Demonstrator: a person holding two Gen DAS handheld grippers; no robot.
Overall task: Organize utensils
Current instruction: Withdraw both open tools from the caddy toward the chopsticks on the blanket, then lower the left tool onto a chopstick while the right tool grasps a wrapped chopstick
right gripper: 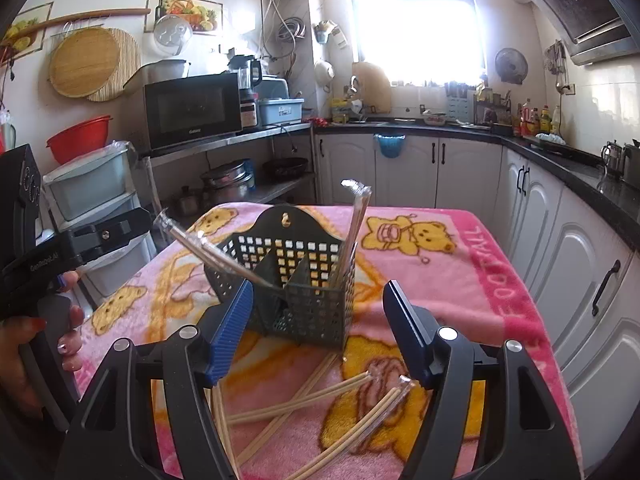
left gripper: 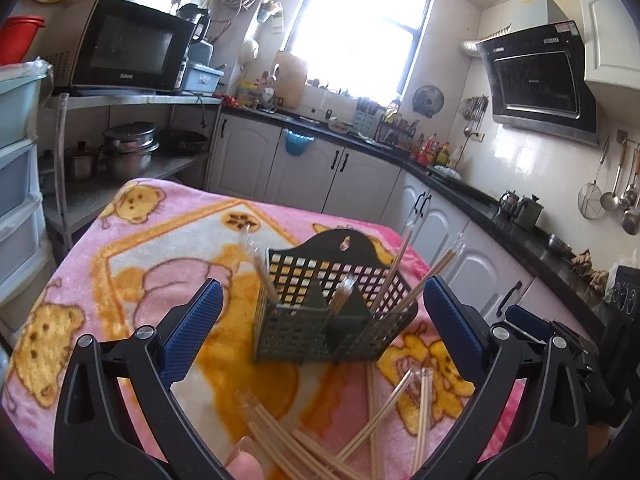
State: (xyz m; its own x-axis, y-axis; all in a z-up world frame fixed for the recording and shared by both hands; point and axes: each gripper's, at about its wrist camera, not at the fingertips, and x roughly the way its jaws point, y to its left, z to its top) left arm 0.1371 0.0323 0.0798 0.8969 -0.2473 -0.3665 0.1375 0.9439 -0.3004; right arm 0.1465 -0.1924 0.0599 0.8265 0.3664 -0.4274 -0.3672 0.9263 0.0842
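Hovering with fingers spread, both left gripper [left gripper: 320, 304] and right gripper [right gripper: 318, 304], over wrapped chopsticks [right gripper: 320, 396] lying before the holder [right gripper: 296, 280].

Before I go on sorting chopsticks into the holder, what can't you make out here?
- Loose chopsticks: the left wrist view's bottom edge and gripper arms cut off their near ends, so no count.
- Holder compartments: its walls hide their floors in both views.
- Left gripper: open, nothing held.
- Right gripper: open too.
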